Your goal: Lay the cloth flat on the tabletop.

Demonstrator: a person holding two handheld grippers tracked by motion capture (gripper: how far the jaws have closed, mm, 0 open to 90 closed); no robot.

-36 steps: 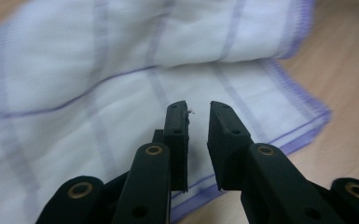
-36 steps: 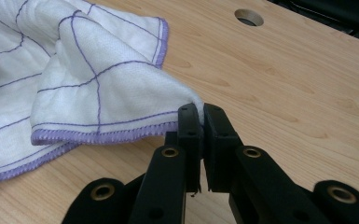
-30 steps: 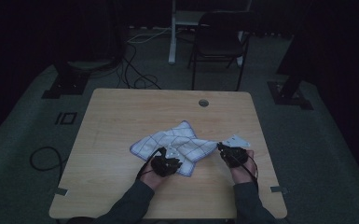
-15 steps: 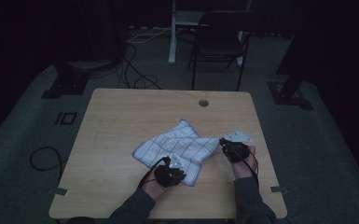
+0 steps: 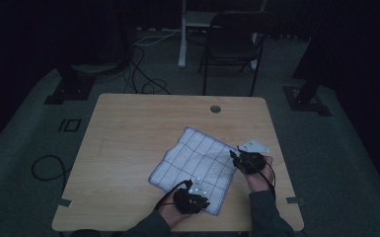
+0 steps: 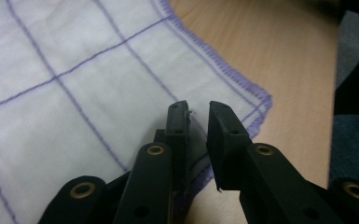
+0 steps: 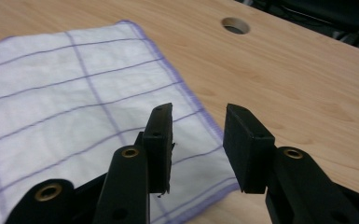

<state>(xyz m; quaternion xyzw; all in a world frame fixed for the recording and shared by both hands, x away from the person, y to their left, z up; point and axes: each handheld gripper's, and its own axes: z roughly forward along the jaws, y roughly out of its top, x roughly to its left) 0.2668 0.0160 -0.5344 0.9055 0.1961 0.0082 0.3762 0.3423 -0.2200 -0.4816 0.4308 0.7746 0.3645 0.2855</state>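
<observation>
In a dim room, a wooden table (image 5: 138,128) carries a white cloth (image 5: 197,165) with a purple grid, spread flat near the person's edge, one corner toward the cable hole (image 5: 215,108). The right gripper (image 5: 238,159) hovers at the cloth's right corner; its jaws have just been opening and stand apart with nothing between them, apparently to let that corner lie. The left gripper (image 5: 202,200) sits low over the near corner, jaws set narrowly apart and pinching no cloth, likely placed to smooth or take the hem.
</observation>
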